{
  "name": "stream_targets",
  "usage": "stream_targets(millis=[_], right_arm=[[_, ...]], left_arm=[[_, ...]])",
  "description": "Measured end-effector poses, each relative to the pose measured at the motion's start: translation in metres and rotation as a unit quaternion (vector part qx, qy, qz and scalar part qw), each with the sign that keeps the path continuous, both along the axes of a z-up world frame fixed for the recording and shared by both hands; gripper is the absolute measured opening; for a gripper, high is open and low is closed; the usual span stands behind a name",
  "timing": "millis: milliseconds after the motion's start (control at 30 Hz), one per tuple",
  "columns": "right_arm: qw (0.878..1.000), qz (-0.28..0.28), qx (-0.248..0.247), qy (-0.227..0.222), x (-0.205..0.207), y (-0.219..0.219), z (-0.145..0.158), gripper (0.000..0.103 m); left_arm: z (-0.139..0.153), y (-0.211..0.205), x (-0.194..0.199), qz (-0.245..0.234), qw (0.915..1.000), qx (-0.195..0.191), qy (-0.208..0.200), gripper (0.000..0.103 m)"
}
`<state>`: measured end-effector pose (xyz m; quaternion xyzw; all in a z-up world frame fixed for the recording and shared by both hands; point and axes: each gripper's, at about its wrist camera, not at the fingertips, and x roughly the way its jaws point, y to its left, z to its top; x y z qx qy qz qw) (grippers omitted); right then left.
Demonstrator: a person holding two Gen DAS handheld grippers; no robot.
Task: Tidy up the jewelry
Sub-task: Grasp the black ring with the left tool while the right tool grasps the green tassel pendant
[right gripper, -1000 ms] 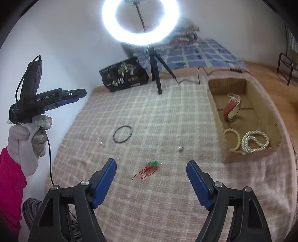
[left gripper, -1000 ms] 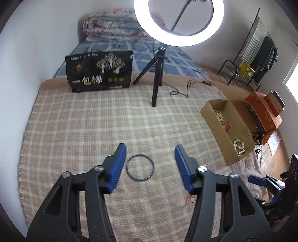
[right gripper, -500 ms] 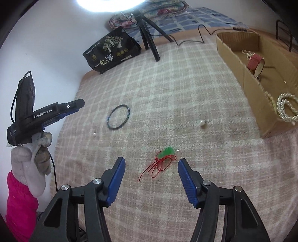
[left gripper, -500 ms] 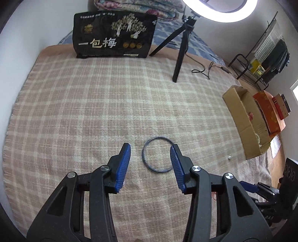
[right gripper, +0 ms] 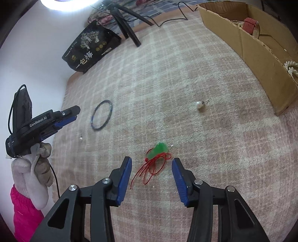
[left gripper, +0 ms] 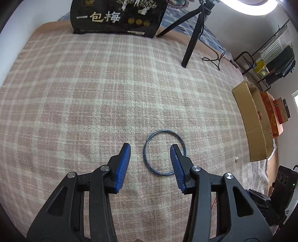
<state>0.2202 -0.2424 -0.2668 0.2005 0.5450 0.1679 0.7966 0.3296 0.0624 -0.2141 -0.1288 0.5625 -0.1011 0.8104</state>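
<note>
Surface: pink-and-cream plaid blanket (left gripper: 93, 89) over a bed, white walls; ring-light tripod (left gripper: 193, 37) at 12 o'clock, black snack bag (left gripper: 117, 16) beside it, clothes rack (left gripper: 270, 61) at 2 o'clock. Cardboard box (right gripper: 260, 54) at 1–2 o'clock w/ pearl strands and a red watch inside.

Your left gripper (left gripper: 150, 146): jaws spread, right finger over the blue bangle (left gripper: 149, 162); closer and lower than 1 s ago. Your right gripper (right gripper: 151, 160): jaws spread, narrower than before, straddling the red-cord green pendant (right gripper: 158, 150). Pearl earring (right gripper: 199, 104) at 1 o'clock.

Blue bangle (left gripper: 164, 152), pink-checked blanket (left gripper: 93, 93)
</note>
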Motion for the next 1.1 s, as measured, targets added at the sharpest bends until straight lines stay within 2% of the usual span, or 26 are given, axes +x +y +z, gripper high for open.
stream_targets(millis=[67, 233, 333, 533, 700, 833, 900, 1100], right_arm=[[1.000, -0.003, 0.000, 0.005, 0.003, -0.001, -0.004, 0.048], [1.000, 0.002, -0.013, 0.004, 0.007, 0.005, -0.008, 0.046], [1.000, 0.009, -0.027, -0.002, 0.009, 0.012, -0.008, 0.046], [0.999, 0.017, -0.047, -0.011, 0.011, 0.022, -0.009, 0.046], [0.996, 0.033, -0.080, -0.026, 0.011, 0.034, -0.008, 0.044], [0.990, 0.054, -0.122, -0.051, 0.008, 0.042, -0.007, 0.035], [0.986, 0.068, -0.141, -0.064, 0.006, 0.045, -0.007, 0.031], [0.984, 0.087, -0.133, -0.078, 0.002, 0.038, -0.008, 0.026]], left_arm=[[-0.004, -0.004, 0.003, -0.003, 1.0000, 0.004, 0.004, 0.040], [-0.014, -0.014, 0.008, -0.013, 0.9996, 0.024, 0.012, 0.038], [-0.020, -0.020, 0.010, -0.019, 0.9987, 0.046, 0.015, 0.033], [-0.030, -0.032, 0.012, -0.030, 0.9951, 0.094, 0.007, 0.026], [-0.031, -0.035, 0.014, -0.031, 0.9939, 0.106, -0.004, 0.018], [-0.032, -0.039, 0.016, -0.038, 0.9914, 0.124, -0.015, 0.007], [-0.033, -0.039, 0.017, -0.039, 0.9911, 0.126, -0.018, 0.007], [-0.032, -0.035, 0.015, -0.032, 0.9922, 0.119, -0.021, 0.004]])
